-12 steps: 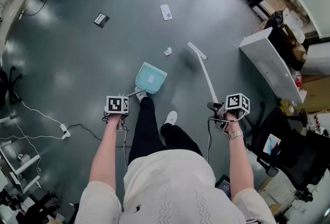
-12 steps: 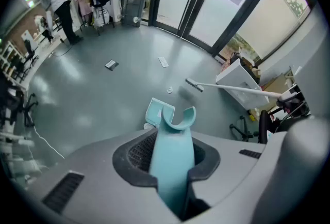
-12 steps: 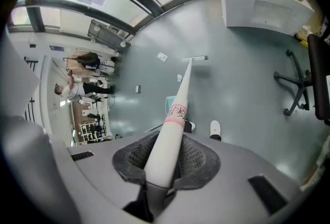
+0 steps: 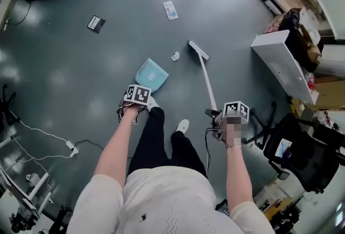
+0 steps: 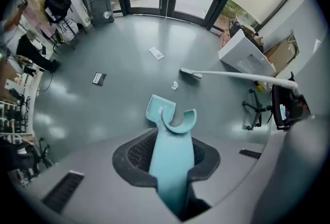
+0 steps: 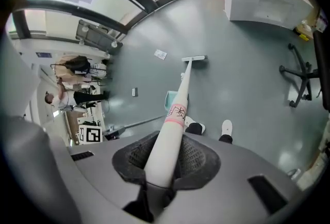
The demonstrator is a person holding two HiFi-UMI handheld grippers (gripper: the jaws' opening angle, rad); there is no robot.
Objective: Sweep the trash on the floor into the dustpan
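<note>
My left gripper is shut on the light blue handle of the dustpan, whose pan rests on the grey floor ahead. My right gripper is shut on the white broom handle; the broom head touches the floor to the right of a crumpled white scrap. That scrap lies between the pan and the broom head. A white card and a dark packet lie farther out on the floor.
A white cabinet and cardboard boxes stand at the right, with a black office chair nearer me. Cables and a power strip trail at the left. My shoes are just behind the dustpan. People stand by distant glass doors.
Both grippers have moved forward. The dustpan and broom head have shifted up and left in the head view, closer to the crumpled scrap.
</note>
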